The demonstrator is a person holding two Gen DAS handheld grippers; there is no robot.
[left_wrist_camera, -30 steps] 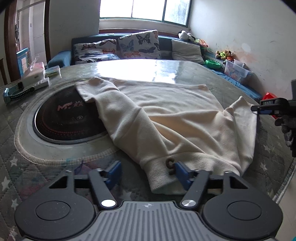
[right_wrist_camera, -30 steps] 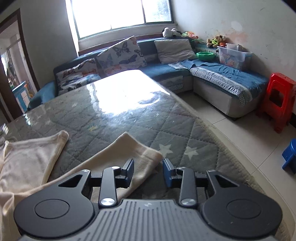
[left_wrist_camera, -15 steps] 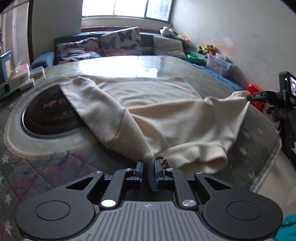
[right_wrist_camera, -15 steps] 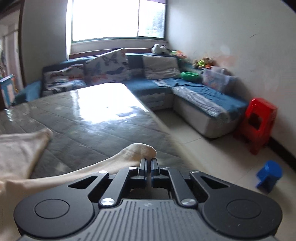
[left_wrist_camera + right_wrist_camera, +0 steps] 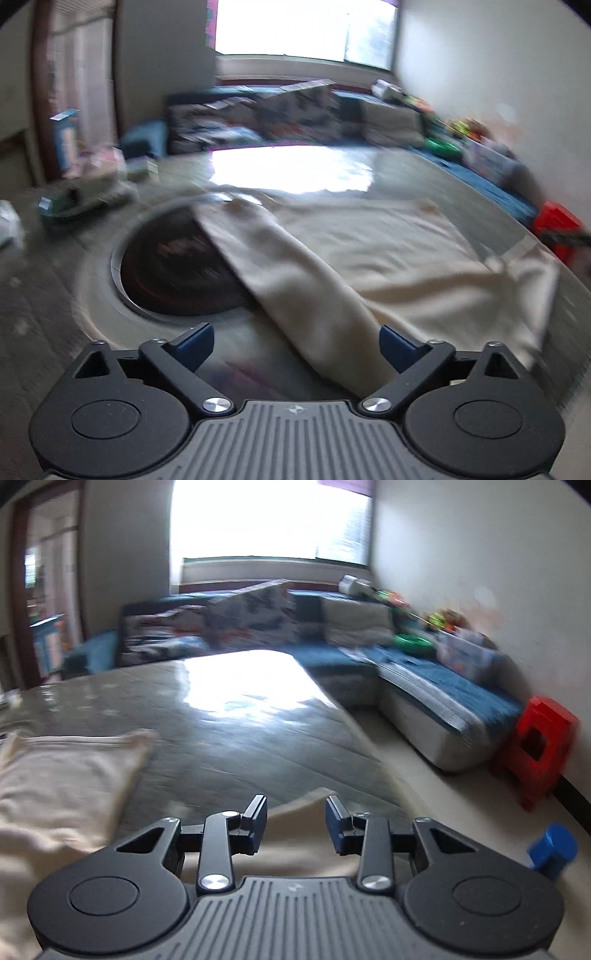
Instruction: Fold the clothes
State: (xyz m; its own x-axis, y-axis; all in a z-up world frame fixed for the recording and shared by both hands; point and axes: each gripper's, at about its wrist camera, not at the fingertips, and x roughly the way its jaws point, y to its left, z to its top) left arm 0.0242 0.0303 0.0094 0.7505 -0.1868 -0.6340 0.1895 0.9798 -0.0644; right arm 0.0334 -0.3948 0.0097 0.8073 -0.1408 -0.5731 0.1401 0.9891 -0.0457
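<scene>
Jaws apart on both — left gripper [image 5: 296,341] wide over a sleeve of the cream garment [image 5: 388,251]; right gripper [image 5: 296,821] over its other edge; garment spread on the quilted table [image 5: 240,734]; frames blurred.

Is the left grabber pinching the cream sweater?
Apart. The left wrist view shows the left gripper wide open, and the sweater sleeve lies between its fingers, unpinched.

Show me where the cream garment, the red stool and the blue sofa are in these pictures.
cream garment [image 5: 388,243], left wrist view, on the flat body panel spread on the table.
red stool [image 5: 543,738], right wrist view, on its side face by the wall.
blue sofa [image 5: 443,675], right wrist view, on the blue seat cover.
</scene>
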